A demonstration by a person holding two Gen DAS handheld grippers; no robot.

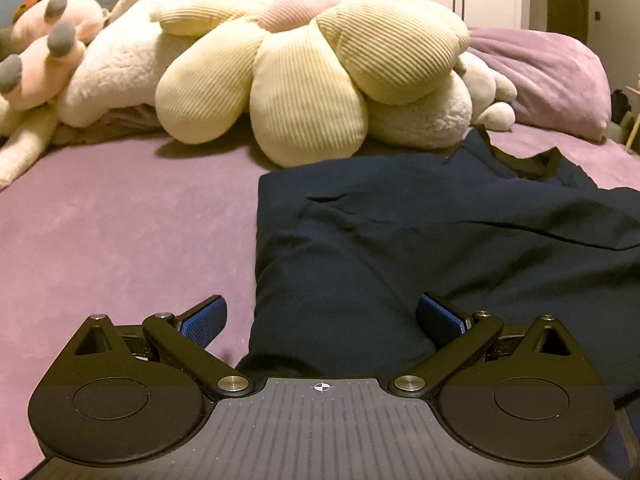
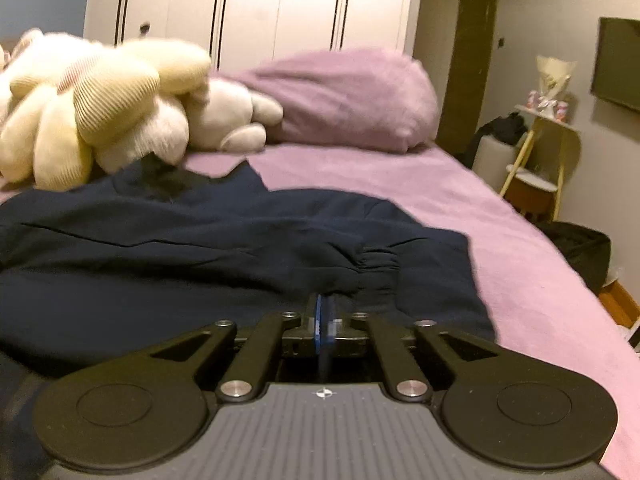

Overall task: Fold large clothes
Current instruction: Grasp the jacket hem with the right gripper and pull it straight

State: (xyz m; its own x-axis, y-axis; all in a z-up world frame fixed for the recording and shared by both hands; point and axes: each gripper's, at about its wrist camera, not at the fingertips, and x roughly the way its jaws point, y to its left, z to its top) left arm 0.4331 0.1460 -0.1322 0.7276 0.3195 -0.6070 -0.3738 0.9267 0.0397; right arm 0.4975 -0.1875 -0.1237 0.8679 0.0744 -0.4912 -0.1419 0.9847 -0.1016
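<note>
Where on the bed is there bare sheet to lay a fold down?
Bare purple sheet lies left of the navy garment, and again to its right, below the purple pillow. The head end is crowded with plush toys.

My right tool (image 2: 323, 316) covers the spot where its pads meet the navy garment (image 2: 168, 248), so I can't see how much cloth is pinched. Right view is motion-blurred: flower cushion (image 2: 80, 120) and the shelf (image 2: 548, 120) items are too smeared to identify. In the left view the garment runs off the right edge, and its near end is hidden under my left tool (image 1: 320, 318). Plush toys (image 1: 44, 60) are cut off at the left edge.
</note>
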